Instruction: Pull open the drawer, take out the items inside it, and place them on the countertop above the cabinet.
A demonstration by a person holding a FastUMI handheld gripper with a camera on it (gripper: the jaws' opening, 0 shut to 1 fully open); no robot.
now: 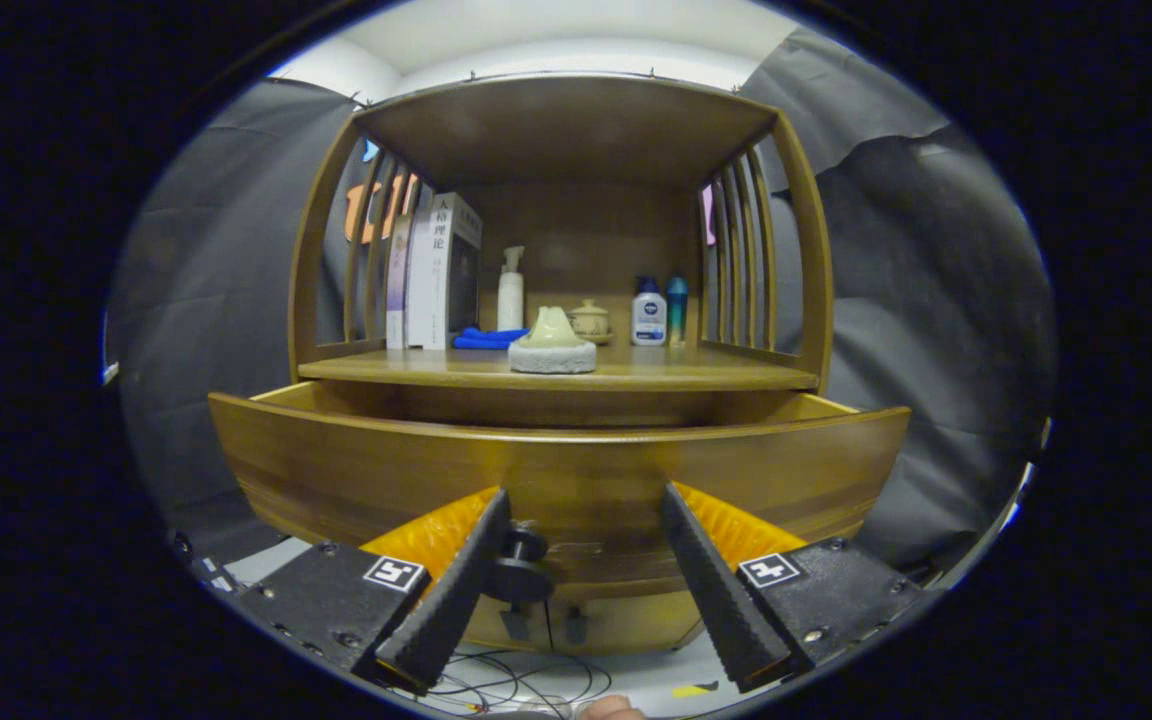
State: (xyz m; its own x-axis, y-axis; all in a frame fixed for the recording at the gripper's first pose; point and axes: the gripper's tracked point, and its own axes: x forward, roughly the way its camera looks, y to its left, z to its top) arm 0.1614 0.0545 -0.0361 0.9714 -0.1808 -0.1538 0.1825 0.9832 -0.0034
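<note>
Gripper (586, 520) fingers were spread apart, gripping nothing, right in front of the wooden drawer (556, 470), which stood pulled out; its dark knob (519, 565) sat just beside the left finger. Drawer contents were hidden behind its front. Countertop (636, 375) above held a pale cone on a grey pad (552, 345) near the front edge, with books (436, 275), a blue cloth (486, 338), a white pump bottle (510, 290), a small jar (590, 320) and two bottles (661, 312) further back. Slatted sides and a wooden top framed the shelf. Black cloth hung behind. Cables (516, 685) lay on the floor below.
</note>
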